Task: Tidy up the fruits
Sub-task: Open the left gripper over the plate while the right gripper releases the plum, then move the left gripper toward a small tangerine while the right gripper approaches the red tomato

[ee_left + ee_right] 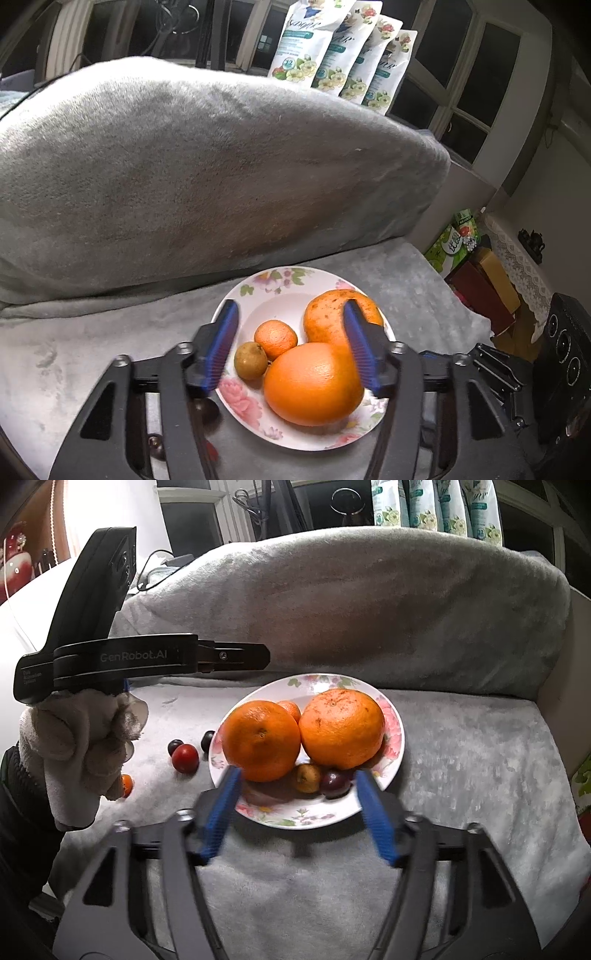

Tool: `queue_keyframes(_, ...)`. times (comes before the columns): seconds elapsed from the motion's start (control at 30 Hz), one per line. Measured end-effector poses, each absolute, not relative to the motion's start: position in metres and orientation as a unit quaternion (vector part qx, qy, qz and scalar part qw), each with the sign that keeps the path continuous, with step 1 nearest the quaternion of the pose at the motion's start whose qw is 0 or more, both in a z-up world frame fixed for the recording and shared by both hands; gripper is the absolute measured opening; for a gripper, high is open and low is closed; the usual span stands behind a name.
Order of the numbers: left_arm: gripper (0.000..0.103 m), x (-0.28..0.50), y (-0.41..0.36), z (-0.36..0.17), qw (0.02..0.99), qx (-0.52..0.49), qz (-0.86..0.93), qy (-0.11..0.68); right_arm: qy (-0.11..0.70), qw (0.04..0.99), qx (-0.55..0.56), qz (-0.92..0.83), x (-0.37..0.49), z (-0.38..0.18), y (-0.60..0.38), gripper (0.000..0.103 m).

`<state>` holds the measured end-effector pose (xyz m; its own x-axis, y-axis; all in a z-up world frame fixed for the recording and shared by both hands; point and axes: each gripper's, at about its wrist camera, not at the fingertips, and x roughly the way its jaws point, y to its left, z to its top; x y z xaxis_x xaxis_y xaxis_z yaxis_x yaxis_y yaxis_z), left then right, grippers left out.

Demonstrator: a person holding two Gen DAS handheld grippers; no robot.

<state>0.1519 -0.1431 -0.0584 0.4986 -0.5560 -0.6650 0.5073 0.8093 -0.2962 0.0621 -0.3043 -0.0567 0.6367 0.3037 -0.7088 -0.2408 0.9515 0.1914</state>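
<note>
Both claws, left (291, 345) and right (297, 812), spread about halfway over the plate (397, 753), gripping nothing. Two oranges (341, 729), tangerine (275, 338) and plum (334, 782) on it; red plums (184, 757) loose on the blanket (461, 775). Risk: nudging the crowded pile, rolling fruit off the rim.

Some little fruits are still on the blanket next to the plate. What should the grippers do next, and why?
Probably reach the open left gripper toward the red fruit beside the plate. Both grippers look empty, and that fruit still lies loose on the blanket.
</note>
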Motion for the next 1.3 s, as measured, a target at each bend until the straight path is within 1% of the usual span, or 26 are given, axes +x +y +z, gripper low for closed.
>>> queue_keyframes(0.03,0.069,0.150,-0.143,-0.057,0.868,-0.030,-0.304,0.392,0.395,0.905,0.039,0.153,0.061,-0.055,-0.304,0.076)
queue_keyframes(0.07,0.075,0.149,-0.142,-0.055,0.870,-0.029,-0.301,0.390,0.394,0.905,0.038,0.155,0.060,-0.054,-0.303,0.079)
queue_keyframes(0.1,0.076,0.149,-0.142,-0.053,0.873,-0.028,-0.295,0.387,0.393,0.905,0.036,0.157,0.059,-0.053,-0.302,0.080)
queue_keyframes(0.23,0.077,0.146,-0.140,-0.049,0.876,-0.025,-0.291,0.384,0.392,0.906,0.028,0.160,0.057,-0.050,-0.296,0.081)
queue_keyframes(0.3,0.077,0.143,-0.140,-0.047,0.879,-0.019,-0.288,0.378,0.391,0.906,0.025,0.160,0.056,-0.049,-0.293,0.087)
queue_keyframes(0.33,0.077,0.142,-0.140,-0.046,0.881,-0.016,-0.288,0.375,0.389,0.907,0.023,0.160,0.055,-0.048,-0.292,0.088)
queue_keyframes(0.87,0.077,0.110,-0.114,-0.015,0.902,-0.012,-0.277,0.331,0.380,0.909,0.018,0.171,0.041,-0.031,-0.273,0.089)
queue_keyframes(1.1,0.077,0.094,-0.091,-0.004,0.912,-0.016,-0.264,0.313,0.369,0.911,0.035,0.181,0.037,-0.023,-0.264,0.089)
queue_keyframes(1.3,0.077,0.083,-0.063,0.000,0.921,-0.025,-0.246,0.302,0.354,0.915,0.026,0.192,0.032,-0.018,-0.250,0.089)
